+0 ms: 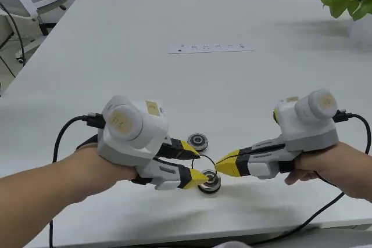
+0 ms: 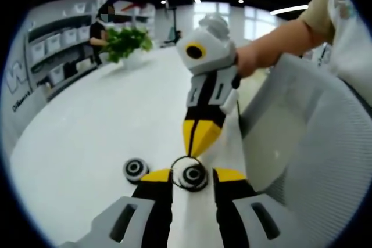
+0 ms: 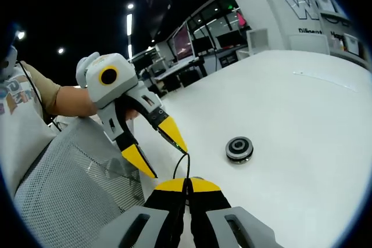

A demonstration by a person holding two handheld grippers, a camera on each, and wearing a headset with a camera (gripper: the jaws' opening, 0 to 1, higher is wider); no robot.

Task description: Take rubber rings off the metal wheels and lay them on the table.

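near the front edge of the desk, the right gripper is pinched tight on a thin black ring that runs from its tips to a wheel. the left gripper is spread wide with a jaw on either side of that wheel. a second wheel lies just behind, apart from both tools.

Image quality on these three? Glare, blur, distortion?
Head view: even light, sharp, soft shadows under the left tool and right tool on the white table. Left gripper view: strong fisheye, soft focus, metal wheel slightly blurred, ceiling lights blown out. Right gripper view: fisheye, dark ceiling, bright table; thin rubber ring barely resolves.
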